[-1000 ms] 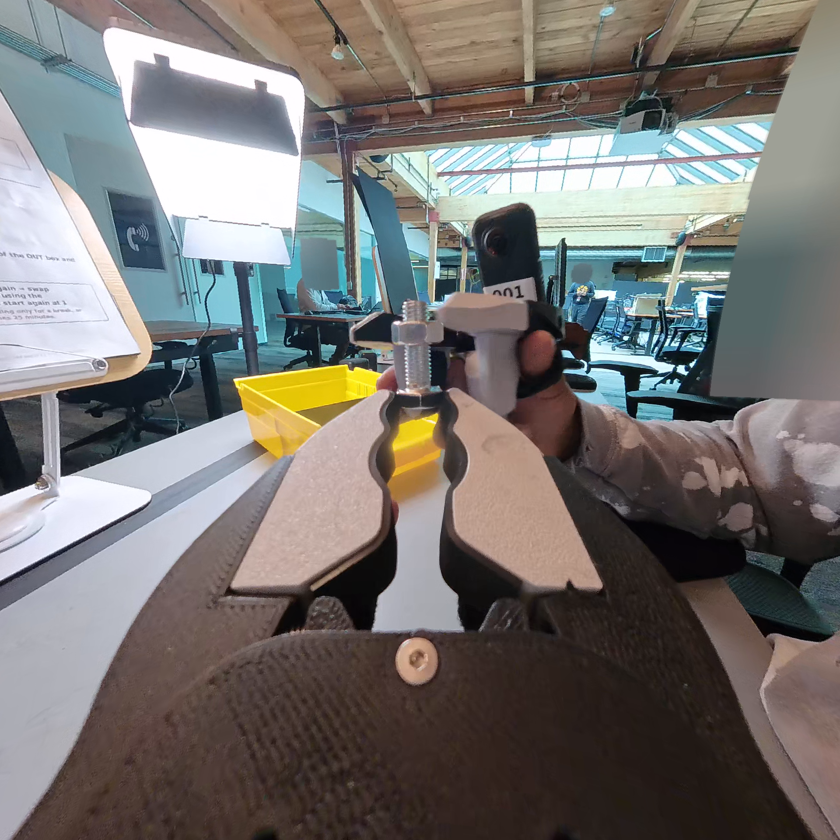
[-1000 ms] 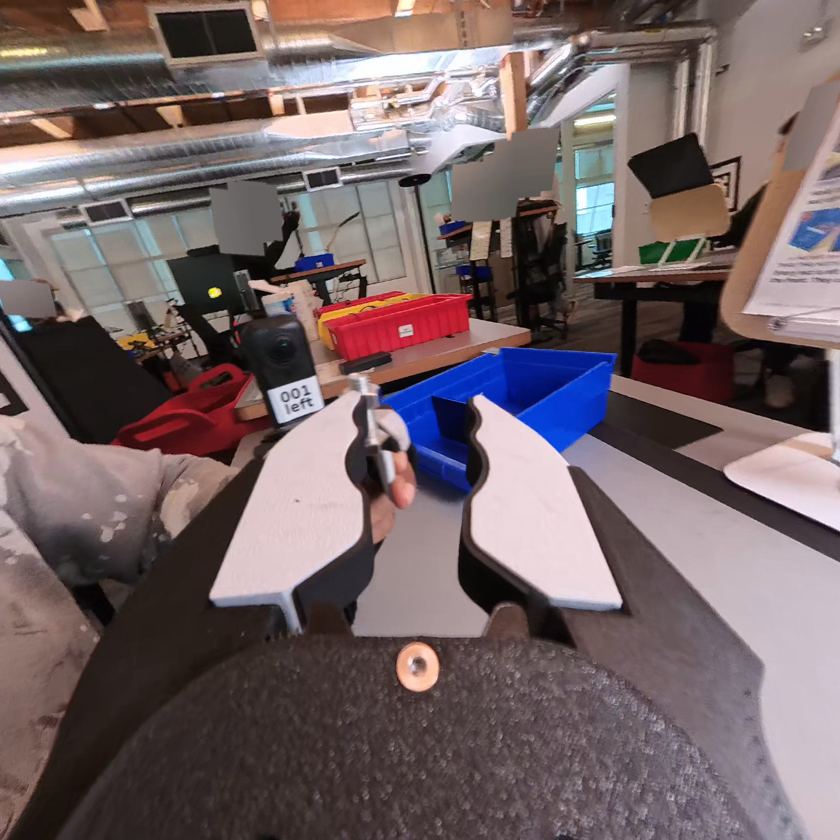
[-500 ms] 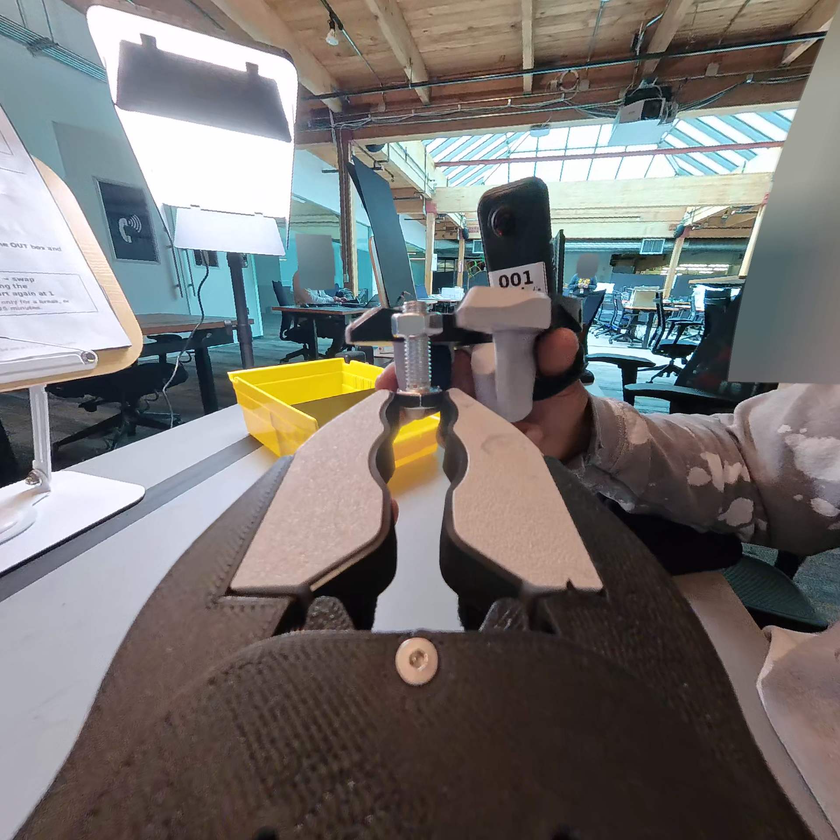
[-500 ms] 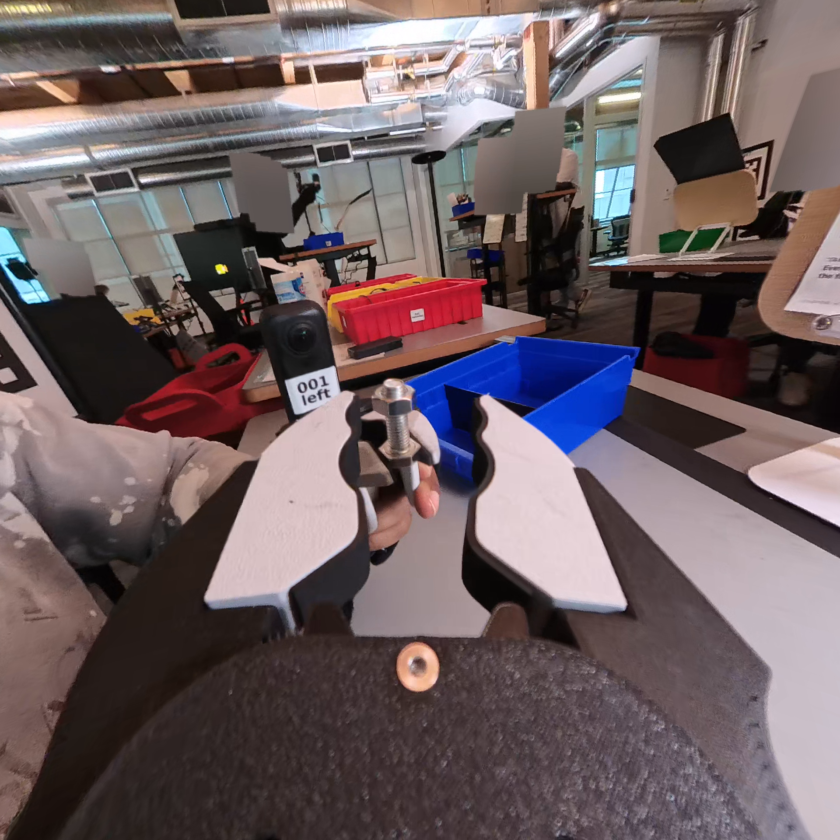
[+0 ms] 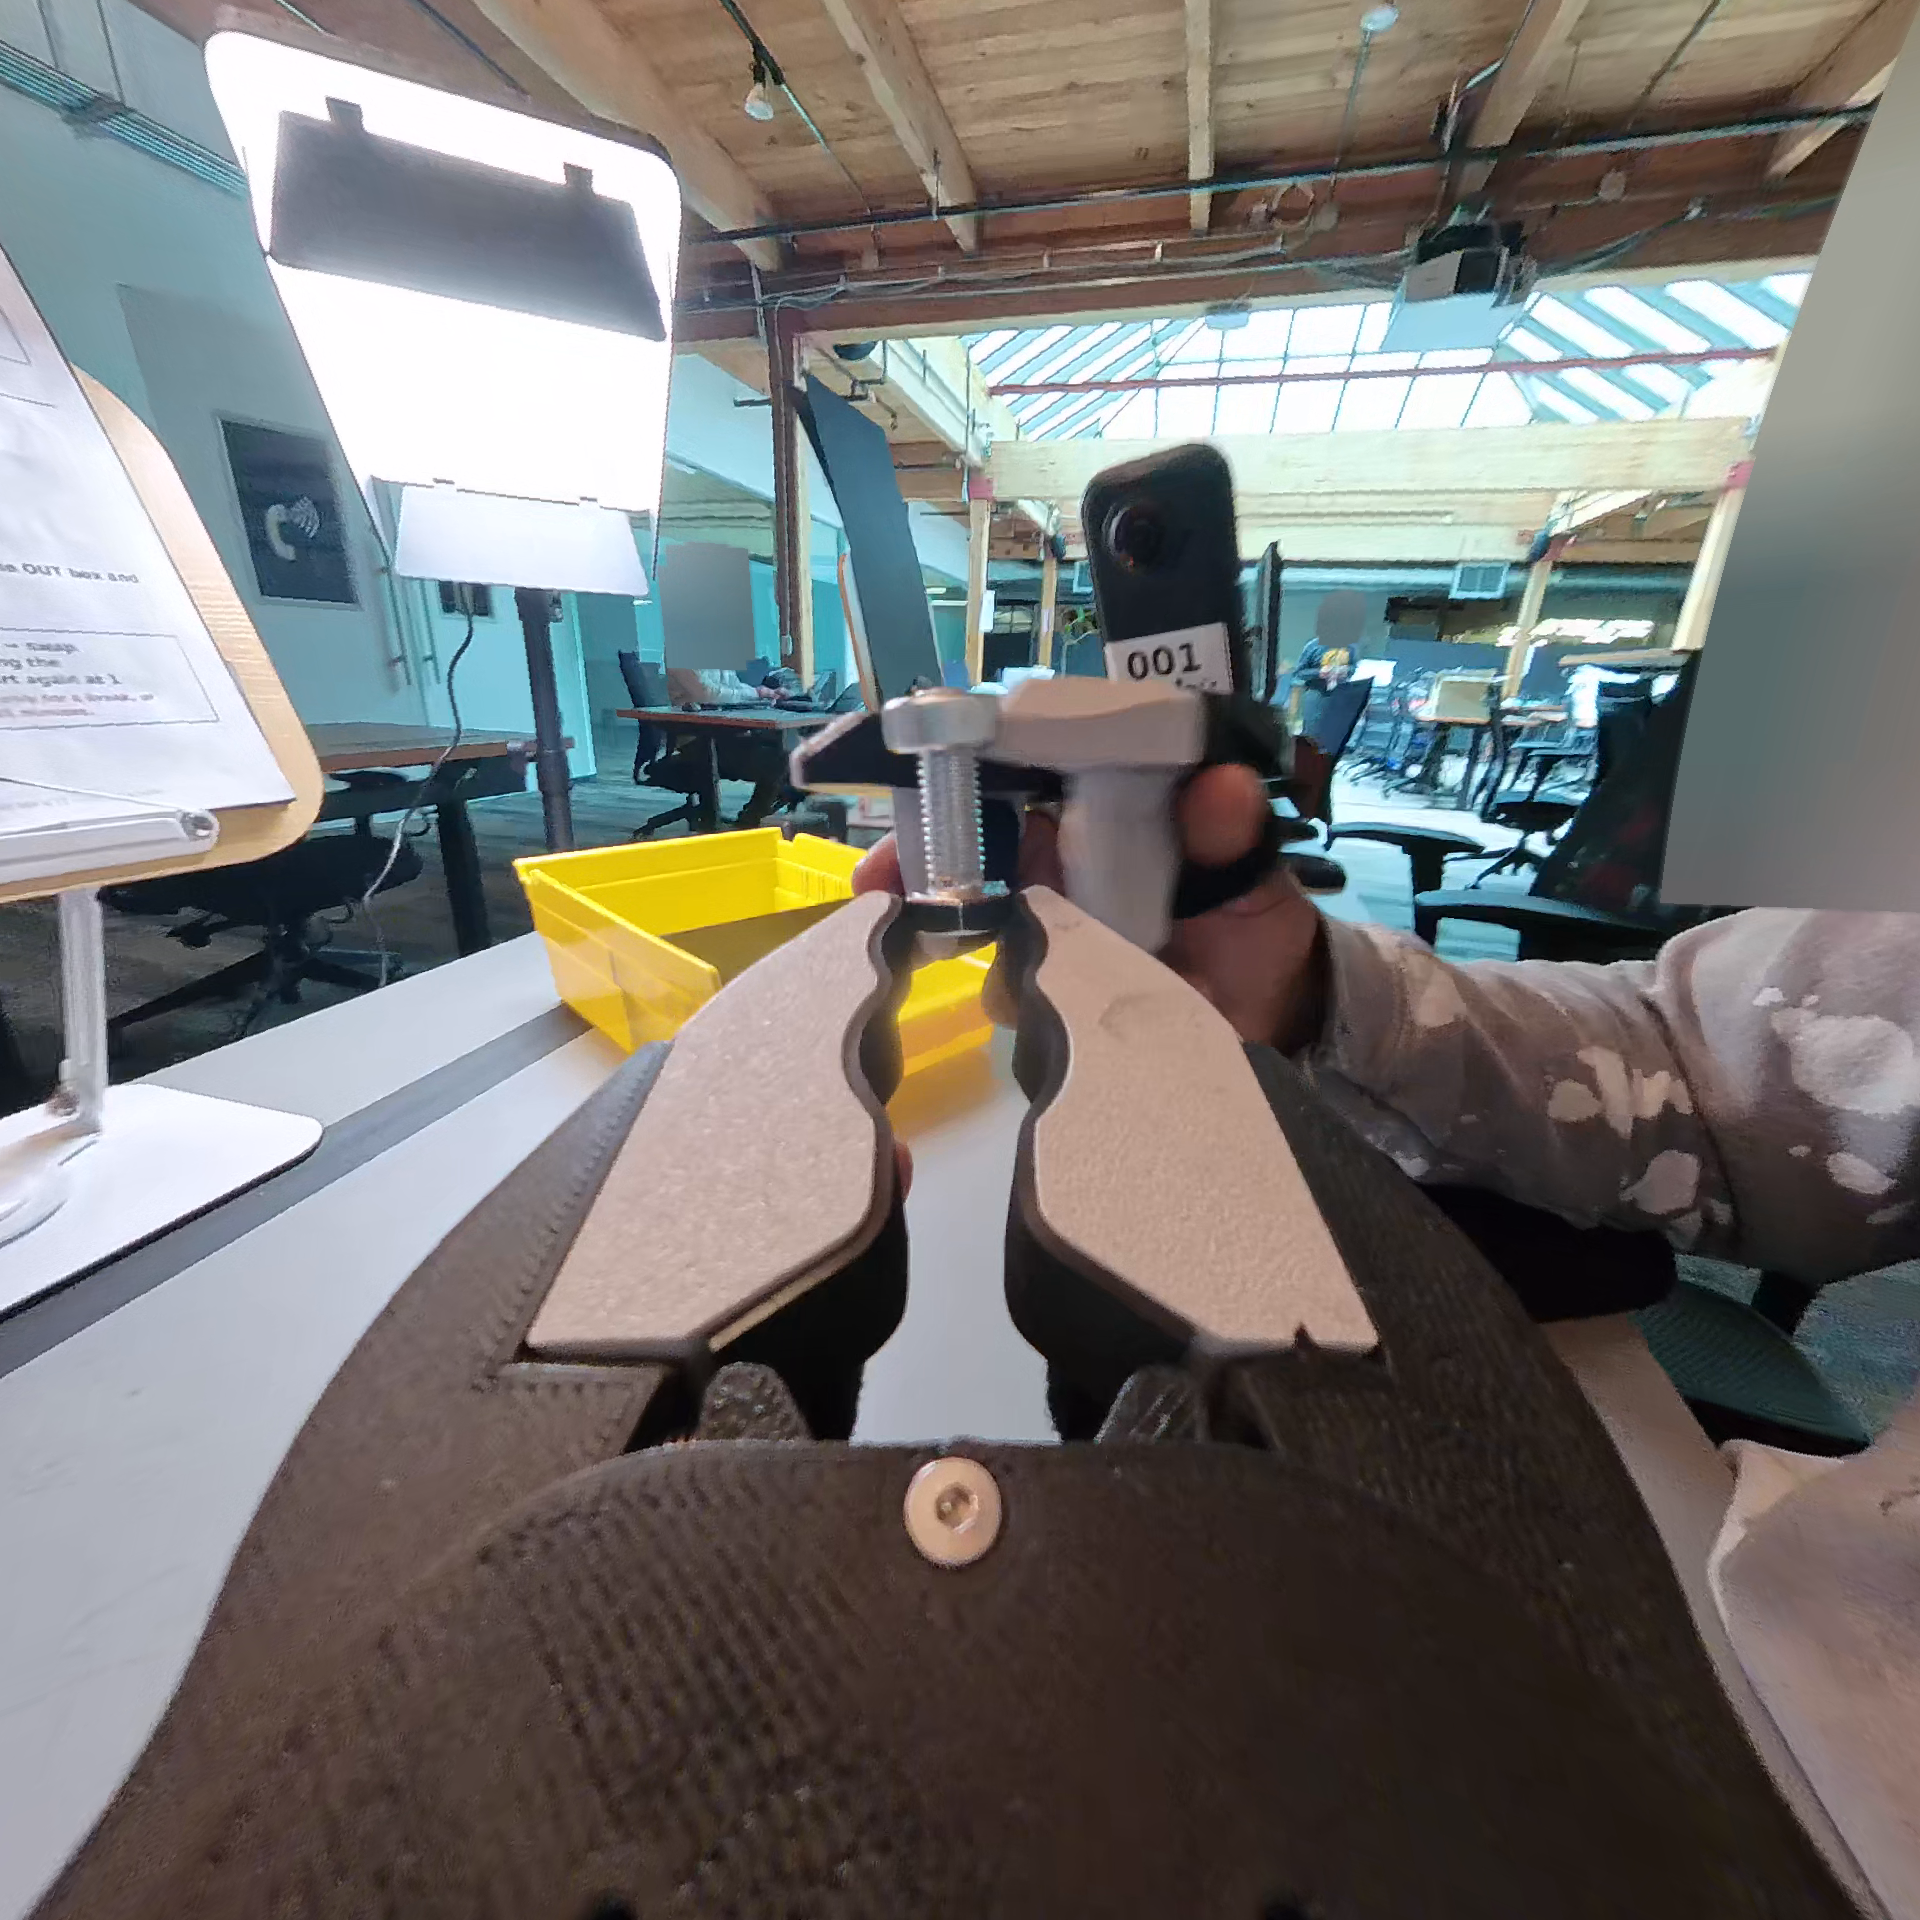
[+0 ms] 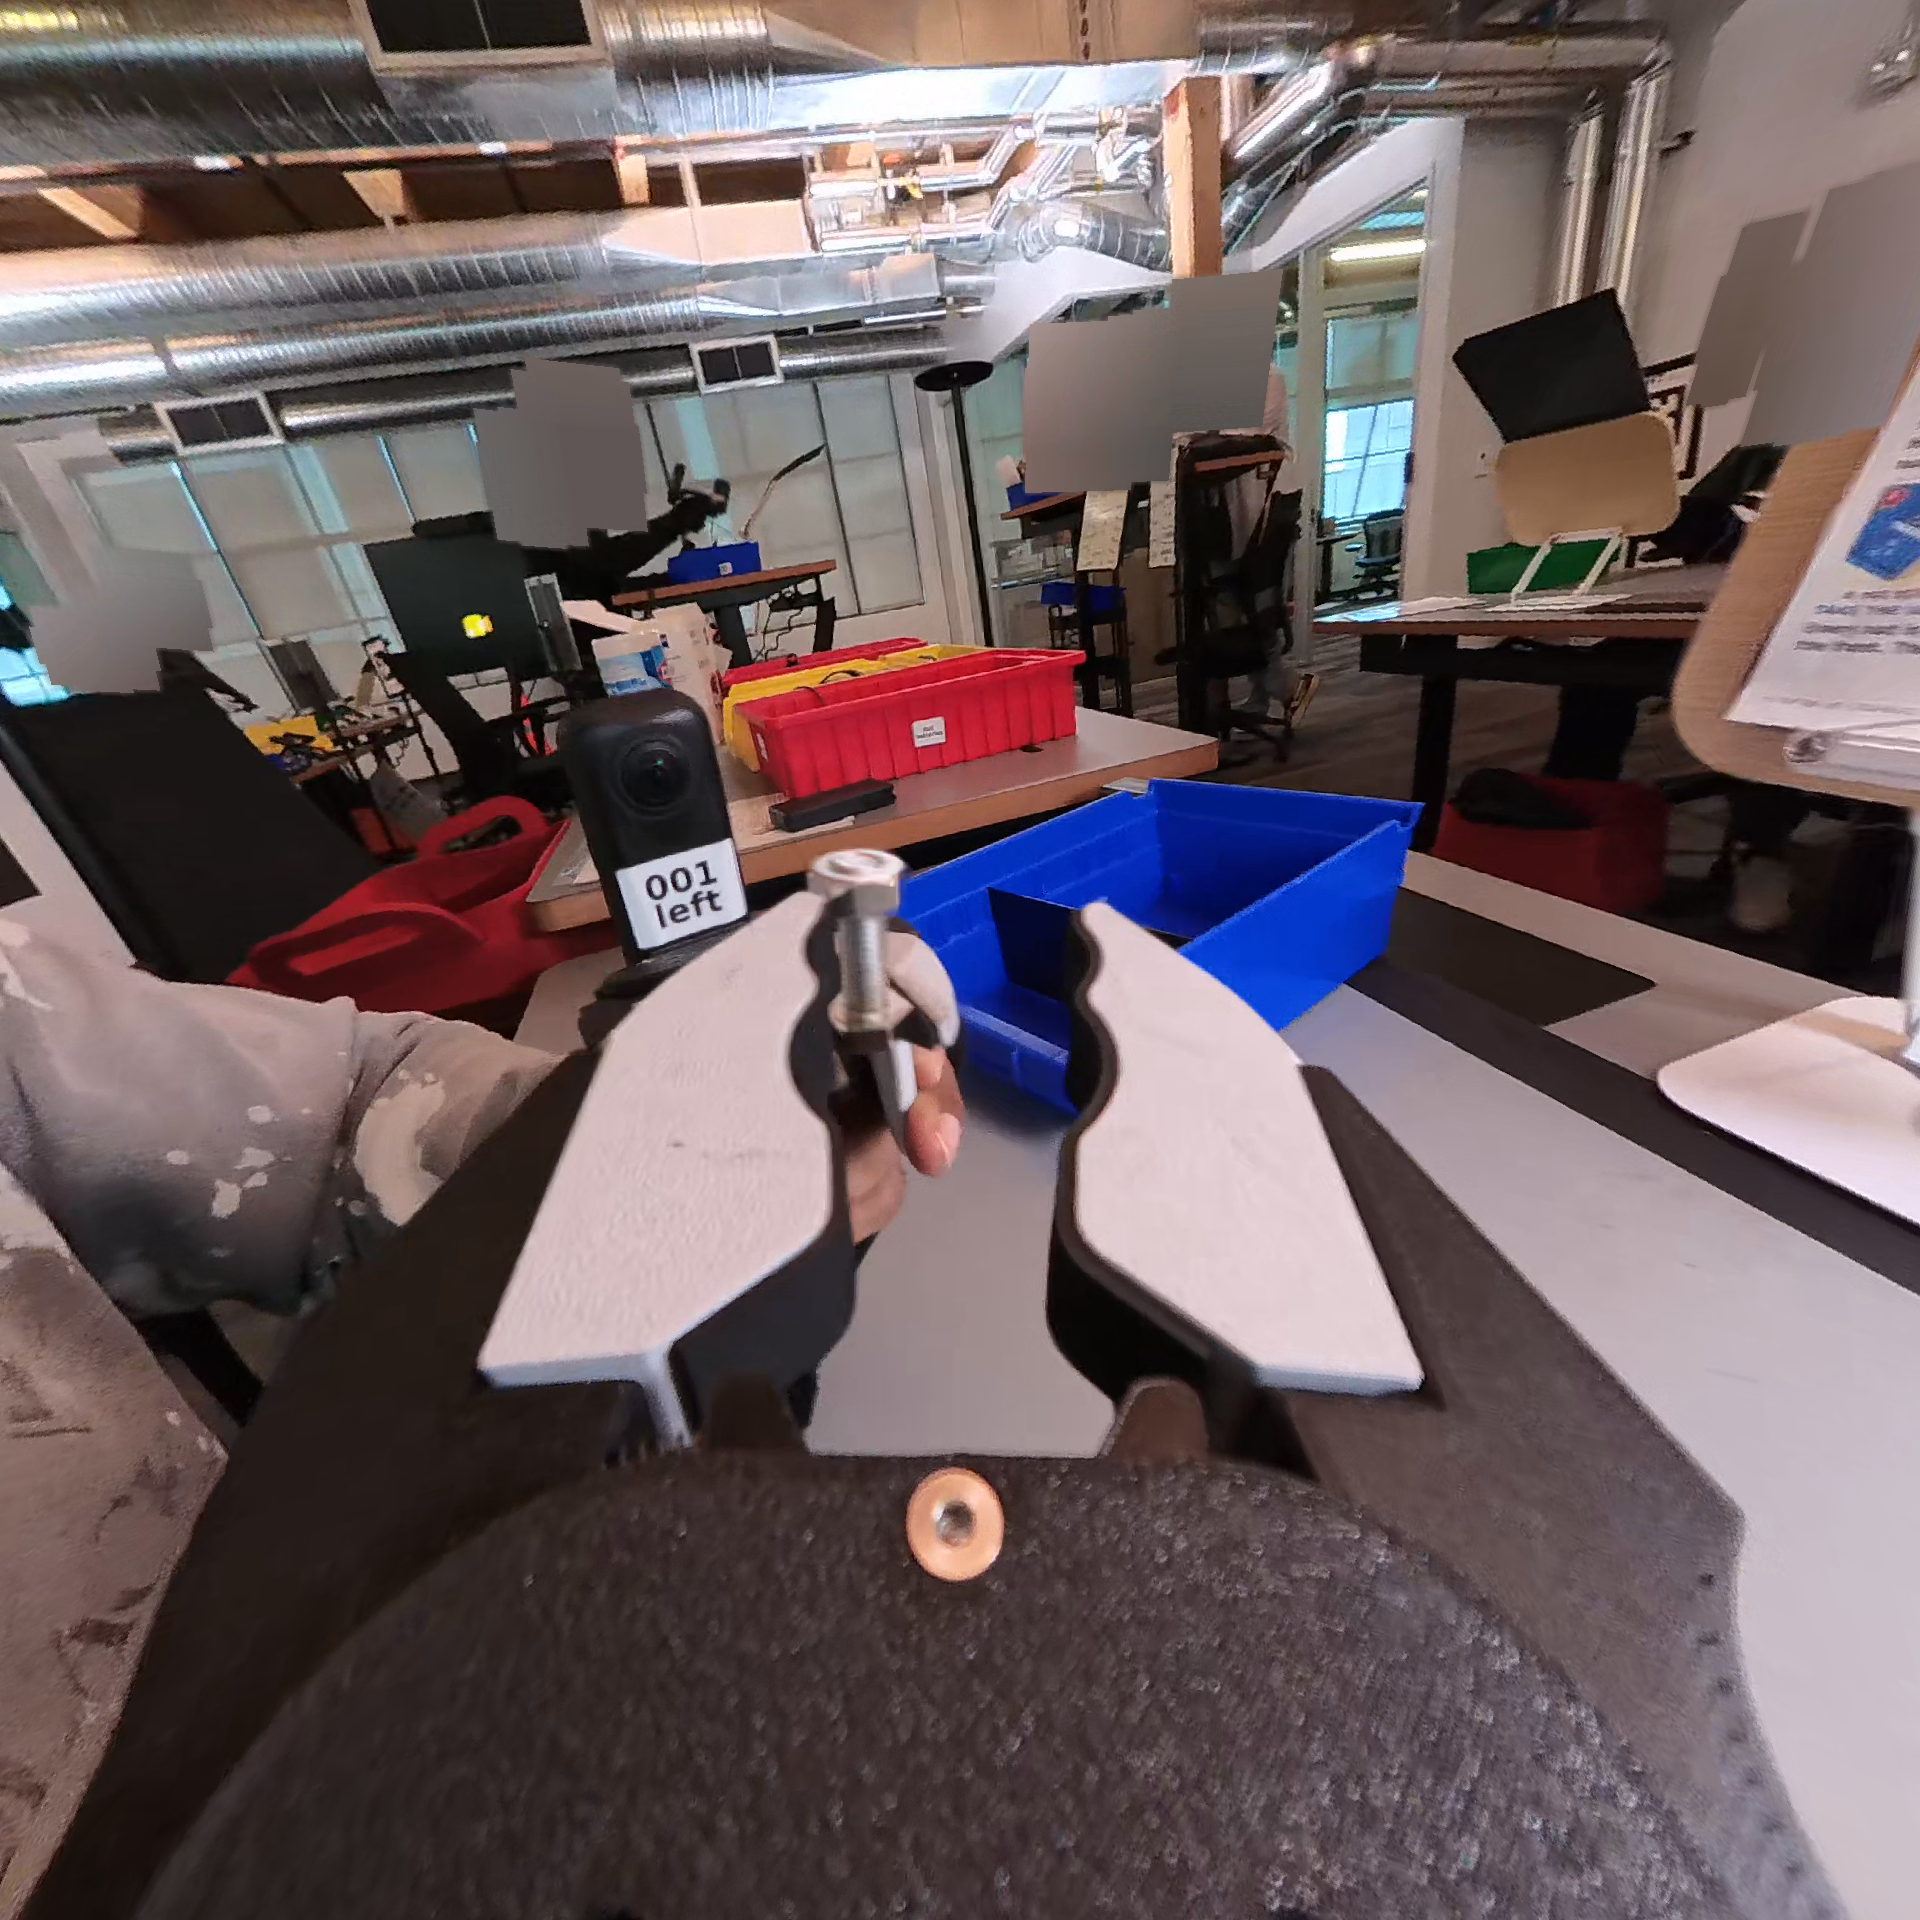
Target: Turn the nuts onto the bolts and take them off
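My left gripper (image 5: 951, 920) is shut on the dark head of a silver bolt (image 5: 945, 821) and holds it upright above the table. A silver hex nut (image 5: 935, 719) sits at the top end of the thread. My right gripper (image 6: 951, 925) is open, with the nut (image 6: 852, 878) beside the tip of its left finger. From the left wrist view its silver finger (image 5: 1101, 727) lies level against the nut, and a black finger shows on the other side. The bolt (image 6: 862, 956) and the left gripper's fingers (image 6: 930, 997) show in the right wrist view.
A yellow bin (image 5: 623, 914) stands on the grey table (image 5: 260, 1403) behind the bolt. A blue bin (image 6: 1299, 883) stands ahead in the right wrist view. A document stand (image 5: 104, 727) with a white base (image 6: 1818, 1081) stands at the table's side. A sleeved arm (image 5: 1558, 1091) reaches in from the right. My two grippers' fingertips are within a few centimetres of each other.
The nut has moved up the thread from partway along to the bolt's top end. The right gripper has stayed open beside it. The left gripper has kept its hold.
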Tool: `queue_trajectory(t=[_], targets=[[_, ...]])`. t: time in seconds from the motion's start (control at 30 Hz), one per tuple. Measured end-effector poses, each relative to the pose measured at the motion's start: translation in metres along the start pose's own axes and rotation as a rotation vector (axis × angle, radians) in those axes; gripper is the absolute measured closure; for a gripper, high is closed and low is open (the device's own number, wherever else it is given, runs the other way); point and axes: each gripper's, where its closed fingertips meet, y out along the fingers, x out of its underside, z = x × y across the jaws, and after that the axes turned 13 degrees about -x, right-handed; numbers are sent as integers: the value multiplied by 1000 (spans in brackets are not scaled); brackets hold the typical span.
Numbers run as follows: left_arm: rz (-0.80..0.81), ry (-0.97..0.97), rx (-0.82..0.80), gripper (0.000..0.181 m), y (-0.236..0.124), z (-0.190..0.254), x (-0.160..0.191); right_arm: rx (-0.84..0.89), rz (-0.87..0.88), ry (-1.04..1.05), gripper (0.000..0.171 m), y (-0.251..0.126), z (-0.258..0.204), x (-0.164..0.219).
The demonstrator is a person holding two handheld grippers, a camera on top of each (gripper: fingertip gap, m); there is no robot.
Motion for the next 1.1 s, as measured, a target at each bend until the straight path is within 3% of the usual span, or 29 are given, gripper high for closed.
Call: queue_trajectory(t=[0.03,0.07,0.3,0.4,0.47,0.5,0.7,0.8,0.9,1.1], targets=[[13,-1,13,163,-1,1,-3,46,13,11,146,-6,9,-2],[16,12,4,163,-2,0,-4,73,25,4,147,-12,15,-4],[-1,6,3,163,1,1,1,-23,15,-5,128,3,-7,-4],[0,4,7,163,0,3,0,-14,10,-12,128,2,-5,-2],[19,-1,14,163,-2,2,-4,48,32,-7,145,-7,7,-7],[21,8,12,163,-2,2,-6,63,41,-15,146,-11,11,-9],[4,11,11,163,0,3,-1,-28,27,-16,128,2,-10,-8],[4,11,11,163,0,4,-1,-12,7,-32,127,4,-8,-5],[32,1,11,163,-3,1,-9,55,42,-26,146,-10,7,-11],[13,-3,7,163,-1,1,-3,-12,35,-29,132,0,-8,-11]])
